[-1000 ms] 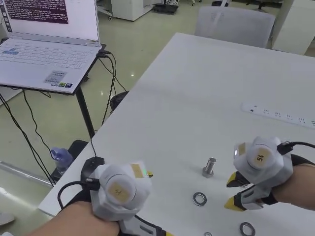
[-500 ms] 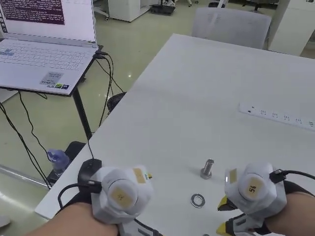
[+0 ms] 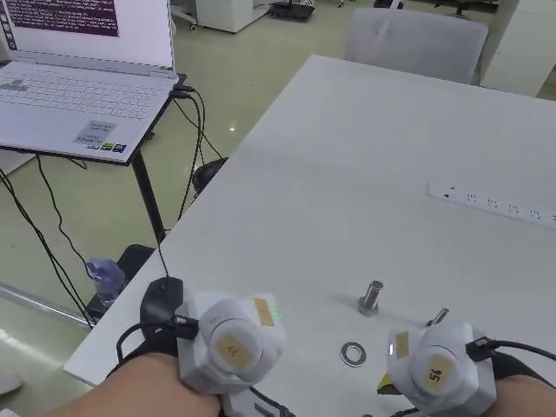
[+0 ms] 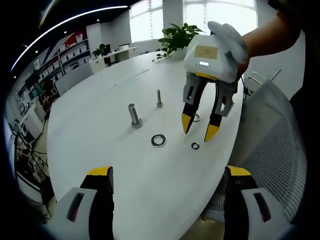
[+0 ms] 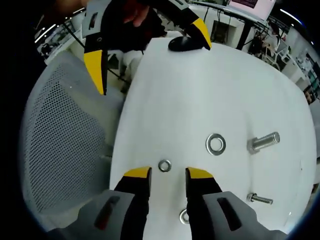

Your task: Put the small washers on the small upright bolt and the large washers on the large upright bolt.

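Observation:
The large upright bolt [image 3: 371, 297] and the thin small bolt [image 3: 437, 317] stand on the white table [image 3: 347, 156]. A large washer [image 3: 353, 354] lies flat in front of them. In the right gripper view a small washer [image 5: 164, 165] lies just ahead of my right gripper [image 5: 168, 174]. That gripper is open, with nothing between its fingers. Another washer [image 5: 184, 216] lies below them, and the large washer [image 5: 215, 144] lies beside the large bolt [image 5: 263, 142]. My left gripper [image 4: 167, 175] is wide open and empty near the table's edge, facing the right gripper [image 4: 198, 129].
A white power strip [image 3: 491, 204] lies at the right of the table. A laptop [image 3: 78, 87] sits on a stand to the left, with cables hanging down. A grey chair [image 3: 413, 43] stands at the far end. A mesh chair [image 5: 60, 145] stands beside the near edge.
My right gripper has come down and back toward the near edge, uncovering the small bolt. The left gripper has stayed near the table's edge.

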`<state>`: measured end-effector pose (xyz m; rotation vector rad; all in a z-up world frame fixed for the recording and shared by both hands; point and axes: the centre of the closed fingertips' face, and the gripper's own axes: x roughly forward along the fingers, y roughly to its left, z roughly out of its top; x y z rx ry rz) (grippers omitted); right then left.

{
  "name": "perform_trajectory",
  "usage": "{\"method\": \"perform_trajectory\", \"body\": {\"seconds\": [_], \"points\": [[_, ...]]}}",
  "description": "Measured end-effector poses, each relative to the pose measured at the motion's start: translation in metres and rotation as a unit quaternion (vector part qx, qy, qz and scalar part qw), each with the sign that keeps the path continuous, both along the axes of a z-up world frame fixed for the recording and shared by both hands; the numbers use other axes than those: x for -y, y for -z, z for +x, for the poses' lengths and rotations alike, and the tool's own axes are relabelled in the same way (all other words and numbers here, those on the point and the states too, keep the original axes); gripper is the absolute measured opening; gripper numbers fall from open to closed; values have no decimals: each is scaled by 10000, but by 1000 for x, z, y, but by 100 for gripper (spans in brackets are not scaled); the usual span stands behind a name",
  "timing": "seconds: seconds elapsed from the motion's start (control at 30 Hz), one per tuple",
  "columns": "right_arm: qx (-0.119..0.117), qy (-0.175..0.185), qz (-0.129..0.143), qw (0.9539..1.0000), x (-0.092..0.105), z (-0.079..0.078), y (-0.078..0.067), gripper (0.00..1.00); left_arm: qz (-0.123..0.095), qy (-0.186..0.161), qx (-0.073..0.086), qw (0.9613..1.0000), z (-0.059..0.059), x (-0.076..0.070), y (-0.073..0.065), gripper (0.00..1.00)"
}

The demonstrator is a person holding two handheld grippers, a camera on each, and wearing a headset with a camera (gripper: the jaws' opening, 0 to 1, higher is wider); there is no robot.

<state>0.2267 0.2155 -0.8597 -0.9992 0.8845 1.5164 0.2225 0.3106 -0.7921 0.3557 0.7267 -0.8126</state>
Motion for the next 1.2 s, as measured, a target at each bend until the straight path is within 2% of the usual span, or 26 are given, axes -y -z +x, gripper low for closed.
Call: {"method": "perform_trajectory", "body": {"seconds": [0.2, 0.33, 0.7, 0.8, 1.1, 1.2], "points": [[50, -159, -161, 9997, 2, -3, 15, 27, -55, -60, -29, 10000, -1, 1, 1, 90], [52, -164, -132, 9998, -1, -2, 16, 27, -54, -58, -24, 10000, -1, 1, 0, 89], [236, -330, -185, 9990, -3, -4, 20, 24, -63, -73, -74, 9999, -5, 0, 3, 86], [281, -449, -236, 9983, -2, -4, 20, 22, -57, -80, -88, 9999, -6, 0, 4, 85], [341, -450, -355, 9978, -3, -5, 20, 17, -93, -130, -85, 9998, -7, -2, 4, 83], [430, -485, -440, 9969, -4, -6, 21, 16, -81, -134, -94, 9998, -9, -2, 5, 83]]}}
